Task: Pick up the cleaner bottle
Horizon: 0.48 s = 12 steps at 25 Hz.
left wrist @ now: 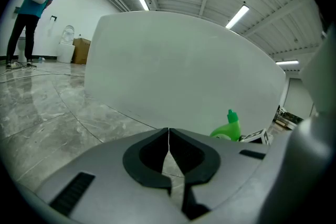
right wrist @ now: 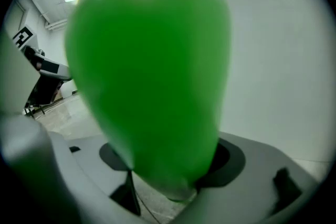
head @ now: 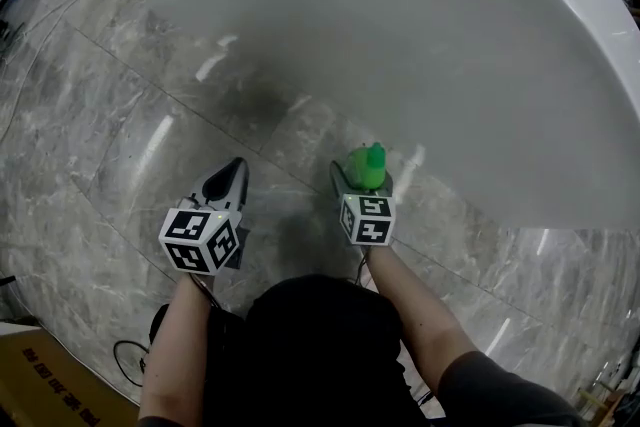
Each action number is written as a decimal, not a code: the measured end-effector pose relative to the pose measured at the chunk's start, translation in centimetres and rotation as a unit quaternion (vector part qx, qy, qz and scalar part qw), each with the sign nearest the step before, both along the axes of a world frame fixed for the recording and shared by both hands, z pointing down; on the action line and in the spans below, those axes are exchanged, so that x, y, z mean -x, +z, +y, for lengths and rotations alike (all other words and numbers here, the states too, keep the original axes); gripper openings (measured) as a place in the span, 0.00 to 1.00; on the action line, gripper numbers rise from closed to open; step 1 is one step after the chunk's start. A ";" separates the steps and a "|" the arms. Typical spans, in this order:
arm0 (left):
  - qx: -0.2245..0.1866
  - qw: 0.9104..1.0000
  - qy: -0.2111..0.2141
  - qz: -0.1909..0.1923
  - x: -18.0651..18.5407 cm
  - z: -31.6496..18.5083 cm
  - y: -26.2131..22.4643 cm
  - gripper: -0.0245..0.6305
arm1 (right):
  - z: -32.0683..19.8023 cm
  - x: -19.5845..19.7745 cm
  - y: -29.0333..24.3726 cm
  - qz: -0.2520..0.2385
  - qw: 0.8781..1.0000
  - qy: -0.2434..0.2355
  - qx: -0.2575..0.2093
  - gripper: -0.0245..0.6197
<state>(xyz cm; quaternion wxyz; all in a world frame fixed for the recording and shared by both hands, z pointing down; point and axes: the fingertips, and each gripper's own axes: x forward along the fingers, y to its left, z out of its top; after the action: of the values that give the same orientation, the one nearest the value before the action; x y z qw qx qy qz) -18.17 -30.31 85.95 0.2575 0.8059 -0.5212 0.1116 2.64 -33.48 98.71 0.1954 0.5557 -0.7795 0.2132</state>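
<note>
bottle (head: 370, 167): green, one only, and it sits between the jaws of the right tongs (head: 362, 183), which pinch its body from both sides. in the right gripper view the green fills nearly the whole picture, with its lower end down in the dark notch between the jaws. in the left gripper view it stands about upright, cap on top, so its long axis runs up and down, across the jaws. grey floor (head: 110, 145) shows under it, but whether it has left the floor i cannot tell.

the left tongs (head: 232, 177) are pressed together, tips touching, with nothing between them. they hang beside the right pair, to the bottle's left and apart from it. so the right hand is the one on the bottle, and i judge the lift is its work alone: straight up.

count: one bottle, two tongs, one big white curved tub (head: 420, 35) just beyond.
</note>
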 end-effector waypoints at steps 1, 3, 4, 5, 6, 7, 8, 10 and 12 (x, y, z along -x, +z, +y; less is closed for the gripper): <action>0.002 1.000 -0.001 0.001 0.0 0.0 0.1 0.06 | 0.0 0.0 0.3 0.000 1.000 0.001 0.001 0.55; 0.004 1.000 0.002 0.003 0.0 0.1 0.3 0.06 | 0.1 -0.1 0.8 -0.001 1.000 0.007 0.004 0.55; 0.004 1.000 0.006 0.002 -0.1 0.2 0.3 0.06 | 0.1 -0.2 0.9 -0.002 1.000 0.011 0.004 0.55; 0.004 1.000 0.010 -0.002 -0.2 0.2 0.4 0.06 | 0.0 -0.3 0.9 -0.002 1.000 0.018 0.002 0.54; 0.004 1.000 0.014 -0.007 -0.2 0.2 0.4 0.06 | -0.2 -0.5 0.8 0.000 1.000 0.024 -0.001 0.52; 0.003 1.000 0.017 -0.010 -0.3 0.1 0.5 0.06 | -0.4 -0.8 0.8 0.004 1.000 0.030 -0.005 0.50; 0.003 1.000 0.018 -0.011 -0.3 0.1 0.5 0.06 | -0.7 -1.2 0.7 0.010 0.999 0.036 -0.009 0.46; 0.003 1.000 0.015 -0.008 -0.1 0.1 0.6 0.06 | -1.1 -1.8 0.7 0.013 0.999 0.042 -0.012 0.38; 0.005 1.000 0.011 -0.006 0.1 0.3 0.7 0.06 | -1.5 -2.1 0.7 0.001 0.999 0.042 -0.009 0.37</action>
<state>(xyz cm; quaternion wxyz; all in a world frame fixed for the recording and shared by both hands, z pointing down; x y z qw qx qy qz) -18.31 -30.06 86.63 0.2569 0.8097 -0.5135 0.1214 4.72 -34.93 99.39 0.1819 0.5901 -0.7570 0.2135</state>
